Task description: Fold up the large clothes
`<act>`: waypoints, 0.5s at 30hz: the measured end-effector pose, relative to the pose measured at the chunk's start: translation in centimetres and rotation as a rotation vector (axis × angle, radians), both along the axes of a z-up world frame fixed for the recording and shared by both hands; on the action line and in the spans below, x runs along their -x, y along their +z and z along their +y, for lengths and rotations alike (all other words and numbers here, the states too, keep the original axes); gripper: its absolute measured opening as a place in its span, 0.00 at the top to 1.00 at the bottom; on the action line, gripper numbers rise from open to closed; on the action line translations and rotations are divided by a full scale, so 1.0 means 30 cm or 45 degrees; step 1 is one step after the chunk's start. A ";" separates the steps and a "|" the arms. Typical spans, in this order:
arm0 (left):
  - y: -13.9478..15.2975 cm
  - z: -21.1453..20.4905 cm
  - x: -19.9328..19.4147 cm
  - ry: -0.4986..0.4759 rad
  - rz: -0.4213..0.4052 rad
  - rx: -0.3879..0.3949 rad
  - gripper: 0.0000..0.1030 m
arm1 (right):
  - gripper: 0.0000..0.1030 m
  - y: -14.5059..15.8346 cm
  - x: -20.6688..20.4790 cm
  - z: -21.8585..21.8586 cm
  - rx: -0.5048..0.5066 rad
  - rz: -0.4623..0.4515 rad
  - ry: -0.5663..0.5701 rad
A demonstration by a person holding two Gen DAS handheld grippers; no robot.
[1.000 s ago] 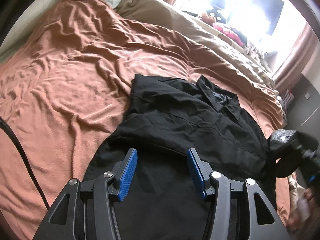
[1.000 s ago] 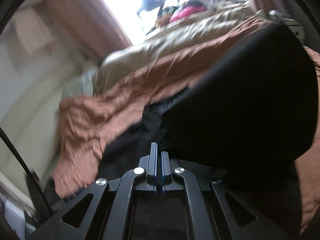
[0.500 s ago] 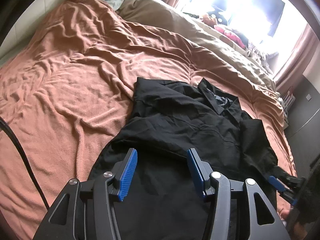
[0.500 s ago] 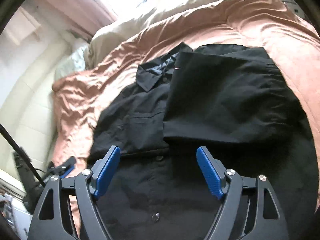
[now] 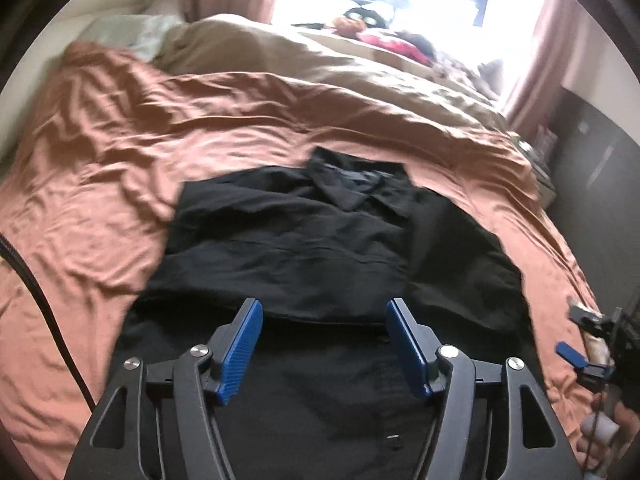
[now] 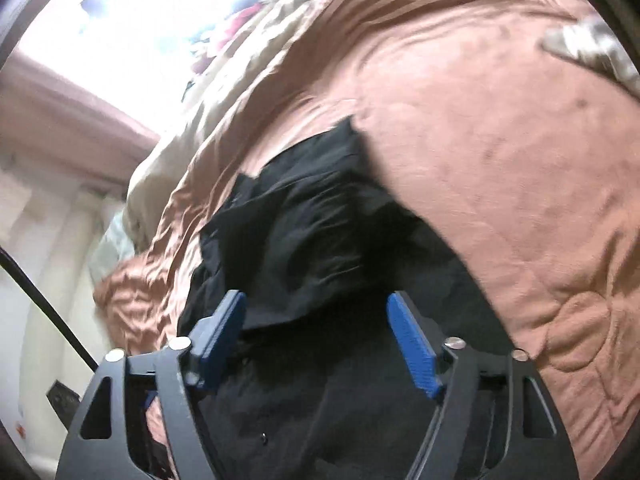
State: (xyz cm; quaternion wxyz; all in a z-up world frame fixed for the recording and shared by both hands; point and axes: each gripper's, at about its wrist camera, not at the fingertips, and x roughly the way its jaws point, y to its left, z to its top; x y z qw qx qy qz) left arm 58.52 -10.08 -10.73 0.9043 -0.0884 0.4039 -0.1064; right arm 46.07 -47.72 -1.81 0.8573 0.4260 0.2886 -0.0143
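Note:
A black collared shirt (image 5: 312, 248) lies on the orange-brown bedspread (image 5: 100, 200), collar away from me, with both sides folded in over the middle. My left gripper (image 5: 324, 340) is open and empty above the shirt's lower part. My right gripper (image 6: 316, 332) is open and empty, also above the shirt (image 6: 304, 240). The right gripper also shows at the right edge of the left wrist view (image 5: 580, 344).
A beige duvet (image 5: 320, 60) and a pale pillow (image 5: 136, 32) lie at the far side of the bed under a bright window with toys on the sill. Dark furniture (image 5: 592, 168) stands right of the bed. A black cable (image 5: 36, 292) hangs at the left.
My right gripper opened and let go of the shirt's right side, which now lies folded over the middle. Both cameras have shifted; the left gripper stays open.

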 end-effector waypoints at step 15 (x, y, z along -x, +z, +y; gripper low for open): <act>-0.042 -0.711 -0.116 -0.462 0.062 -0.098 0.36 | 0.68 -0.178 0.074 -0.126 -0.245 -0.021 -0.187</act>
